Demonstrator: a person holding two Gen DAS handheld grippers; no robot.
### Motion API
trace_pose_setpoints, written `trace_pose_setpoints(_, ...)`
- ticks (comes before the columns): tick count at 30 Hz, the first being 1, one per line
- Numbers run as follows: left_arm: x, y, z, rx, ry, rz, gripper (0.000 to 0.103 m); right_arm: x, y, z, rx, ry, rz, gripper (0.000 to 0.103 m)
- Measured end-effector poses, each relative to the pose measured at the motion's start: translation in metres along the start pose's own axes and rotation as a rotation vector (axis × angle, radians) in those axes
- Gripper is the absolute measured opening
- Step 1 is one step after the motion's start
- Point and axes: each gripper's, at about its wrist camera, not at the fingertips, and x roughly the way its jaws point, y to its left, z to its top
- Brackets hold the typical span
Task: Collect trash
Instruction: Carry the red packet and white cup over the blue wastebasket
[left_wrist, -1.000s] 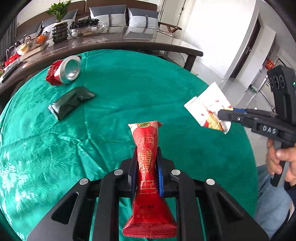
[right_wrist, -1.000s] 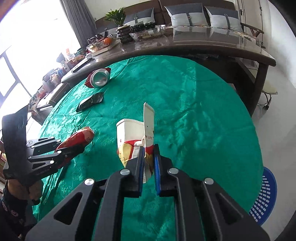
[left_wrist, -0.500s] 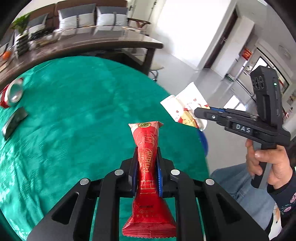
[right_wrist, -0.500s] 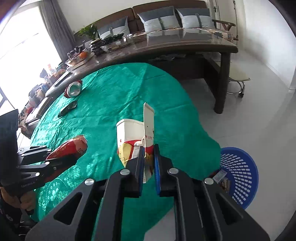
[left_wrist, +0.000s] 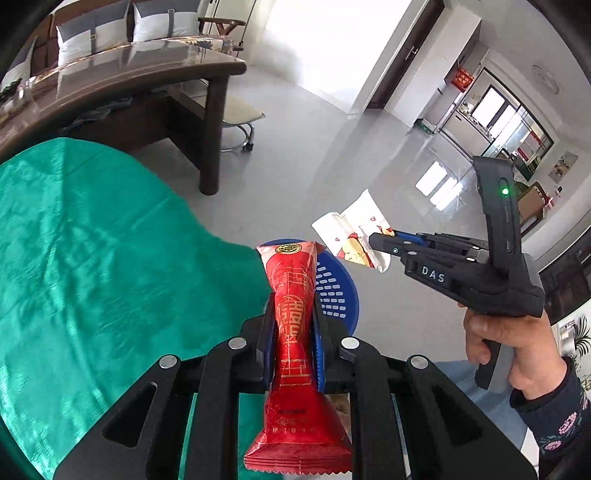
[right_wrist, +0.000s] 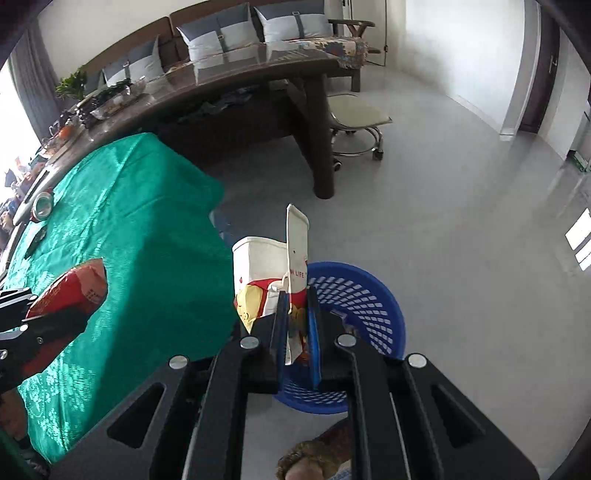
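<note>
My left gripper (left_wrist: 291, 325) is shut on a red snack wrapper (left_wrist: 293, 332), held upright at the edge of the green table (left_wrist: 92, 277), with the blue trash basket (left_wrist: 338, 291) behind it on the floor. My right gripper (right_wrist: 295, 328) is shut on a white paper bag (right_wrist: 269, 273) and holds it over the blue trash basket (right_wrist: 354, 295). The right gripper with its white paper bag (left_wrist: 354, 236) also shows in the left wrist view. The red wrapper (right_wrist: 74, 288) shows at the left of the right wrist view.
A dark wooden table (right_wrist: 240, 85) and a wheeled stool (right_wrist: 354, 122) stand behind on the grey floor. A crushed can (right_wrist: 42, 205) and a dark wrapper (right_wrist: 37, 236) lie on the far side of the green table.
Both grippers have swung to the right, away from the table's middle and toward its edge. The right gripper with the paper bag now hangs over the blue basket.
</note>
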Motion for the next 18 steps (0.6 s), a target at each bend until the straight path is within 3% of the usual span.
trace_pose_setpoints(11,0.091,-0.022,0.025,-0.009,0.097,-0.009,0.016,0.046,-0.056,0.004,0.145,0.103,0.002,0.009)
trace_pose_setpoints(18,0.122,-0.027,0.033,-0.017,0.122,-0.013,0.017,0.063,-0.08,0.007,0.199,0.141,0.008,0.01)
